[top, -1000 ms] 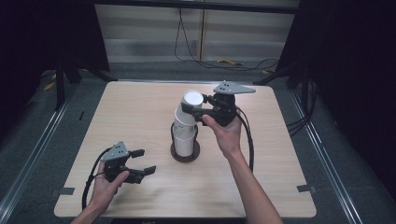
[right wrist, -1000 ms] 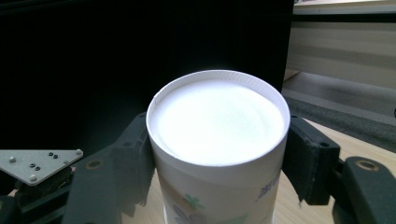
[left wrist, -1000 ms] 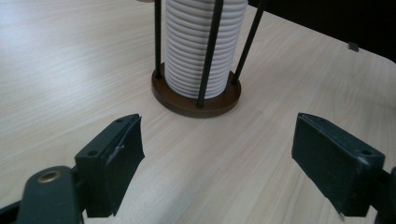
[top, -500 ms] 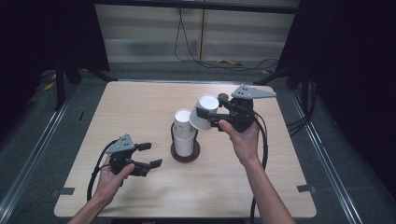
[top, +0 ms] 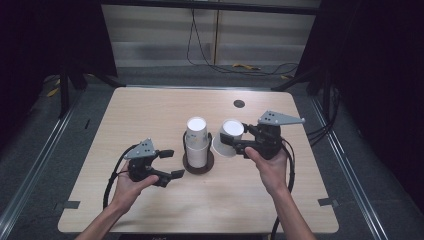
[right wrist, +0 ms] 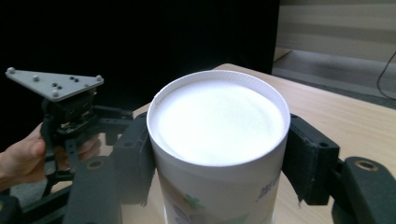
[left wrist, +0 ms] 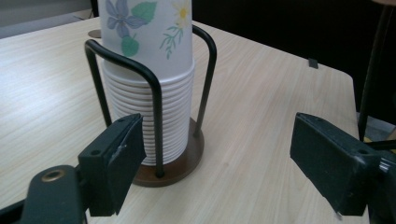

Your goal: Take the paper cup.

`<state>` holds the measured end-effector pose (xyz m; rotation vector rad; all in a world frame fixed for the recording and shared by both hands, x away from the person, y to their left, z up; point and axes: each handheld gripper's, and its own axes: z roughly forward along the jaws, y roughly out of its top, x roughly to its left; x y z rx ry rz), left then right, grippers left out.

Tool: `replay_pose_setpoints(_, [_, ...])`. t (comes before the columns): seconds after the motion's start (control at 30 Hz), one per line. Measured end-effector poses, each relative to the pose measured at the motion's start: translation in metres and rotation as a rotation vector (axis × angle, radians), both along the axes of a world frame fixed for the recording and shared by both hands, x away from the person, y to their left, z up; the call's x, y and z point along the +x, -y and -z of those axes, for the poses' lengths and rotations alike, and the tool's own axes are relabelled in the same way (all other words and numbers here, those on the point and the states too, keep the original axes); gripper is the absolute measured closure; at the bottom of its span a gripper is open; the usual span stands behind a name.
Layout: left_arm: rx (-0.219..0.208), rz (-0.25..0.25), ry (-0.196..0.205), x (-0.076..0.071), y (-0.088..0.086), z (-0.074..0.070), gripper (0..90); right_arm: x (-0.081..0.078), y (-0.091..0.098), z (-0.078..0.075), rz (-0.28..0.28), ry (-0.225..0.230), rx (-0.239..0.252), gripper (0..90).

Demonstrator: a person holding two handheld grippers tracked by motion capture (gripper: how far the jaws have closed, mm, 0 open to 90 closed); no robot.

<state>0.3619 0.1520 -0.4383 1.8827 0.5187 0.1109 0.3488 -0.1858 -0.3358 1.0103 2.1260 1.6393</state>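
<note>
High view shows the paper cup (top: 228, 137), which a second ago sat on the stack (top: 197, 143) in its wire holder (top: 198, 164), now lifted clear just beside it, clamped in the right tool (top: 239, 141), while the left tool (top: 170, 163), jaws apart and just widening, hovers empty over the surface (top: 150, 107).

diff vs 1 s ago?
The right hand-held gripper, shut on a paper cup, carried it off the cup stack to the right and lower. The left hand-held gripper, jaws open and just reopening, moved toward the stack. Stack and holder stayed put.
</note>
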Motion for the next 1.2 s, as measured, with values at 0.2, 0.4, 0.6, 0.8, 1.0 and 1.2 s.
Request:
replay_pose_setpoints(0.2, [0.015, 0.029, 0.026, 0.002, 0.010, -0.012, 18.1, -0.007, 0.001, 0.016, -0.010, -0.031, 0.005, 34.5])
replay_pose_setpoints(0.4, [-0.011, 0.057, 0.029, 0.002, 0.019, -0.018, 18.9, -0.009, -0.004, 0.033, -0.028, -0.067, -0.001, 34.5])
replay_pose_setpoints(0.6, [-0.018, 0.049, 0.041, -0.002, 0.024, -0.010, 18.5, -0.008, -0.011, 0.045, -0.050, -0.083, -0.004, 34.6])
replay_pose_setpoints(0.8, [-0.018, 0.074, 0.028, -0.005, 0.026, -0.003, 17.5, -0.010, -0.020, 0.052, -0.076, -0.091, -0.006, 34.6])
replay_pose_setpoints(1.0, [-0.030, 0.068, 0.007, -0.005, 0.024, 0.005, 17.5, -0.011, -0.022, 0.055, -0.084, -0.096, 0.000, 34.7])
replay_pose_setpoints(1.2, [-0.026, 0.084, 0.019, -0.008, 0.025, 0.007, 17.8, -0.012, -0.033, 0.058, -0.111, -0.092, -0.011, 34.8])
